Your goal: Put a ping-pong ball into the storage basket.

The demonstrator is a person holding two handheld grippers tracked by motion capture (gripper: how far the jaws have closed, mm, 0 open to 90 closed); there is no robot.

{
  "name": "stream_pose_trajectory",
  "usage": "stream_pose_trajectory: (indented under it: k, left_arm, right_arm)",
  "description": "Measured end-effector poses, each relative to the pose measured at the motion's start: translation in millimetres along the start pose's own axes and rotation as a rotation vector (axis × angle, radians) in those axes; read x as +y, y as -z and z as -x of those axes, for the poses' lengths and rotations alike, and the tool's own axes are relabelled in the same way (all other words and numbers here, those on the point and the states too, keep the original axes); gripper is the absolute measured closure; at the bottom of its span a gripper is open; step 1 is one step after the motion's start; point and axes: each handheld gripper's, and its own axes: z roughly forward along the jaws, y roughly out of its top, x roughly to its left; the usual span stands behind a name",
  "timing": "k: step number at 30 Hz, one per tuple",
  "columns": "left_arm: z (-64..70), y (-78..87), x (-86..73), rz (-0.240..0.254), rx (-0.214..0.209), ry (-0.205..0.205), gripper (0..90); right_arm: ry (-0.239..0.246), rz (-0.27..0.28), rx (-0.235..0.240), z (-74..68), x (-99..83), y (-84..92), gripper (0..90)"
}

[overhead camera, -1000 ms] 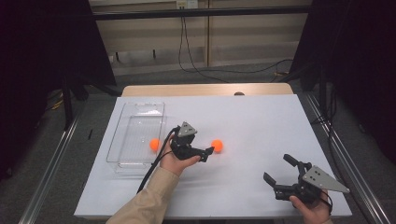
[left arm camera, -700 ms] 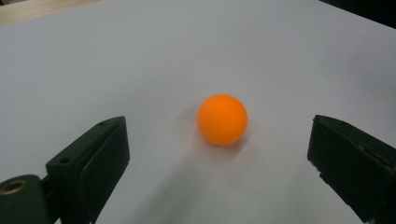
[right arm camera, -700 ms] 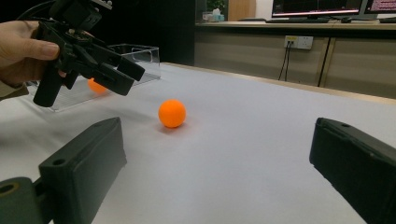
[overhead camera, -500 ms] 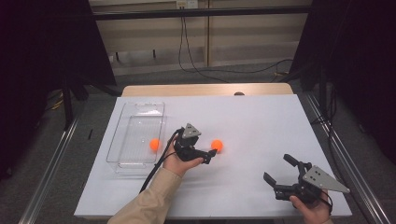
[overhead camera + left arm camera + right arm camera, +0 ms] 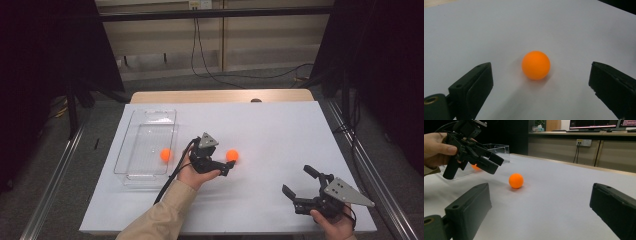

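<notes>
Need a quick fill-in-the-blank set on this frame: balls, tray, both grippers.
1. The left gripper points at a ball whose colour is ____.
2. The second ball lies inside the clear ____.
3. The jaws of the right gripper stand ____, holding nothing.
4. The ball on the white table lies ____ the left gripper's jaws, touching neither.

Missing words: orange; tray; open; between
</notes>
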Motion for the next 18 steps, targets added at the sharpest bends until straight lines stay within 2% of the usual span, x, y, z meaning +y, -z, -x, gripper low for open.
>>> stream_pose_trajectory:
  k: [18]
  left_arm:
    - [0.6, -8.1, 0.2, -0.001, -0.003, 0.004, 5.6]
  right_arm:
    - [-0.003, 0.001, -0.001, 0.2, 0.1, 0.5, 2.8]
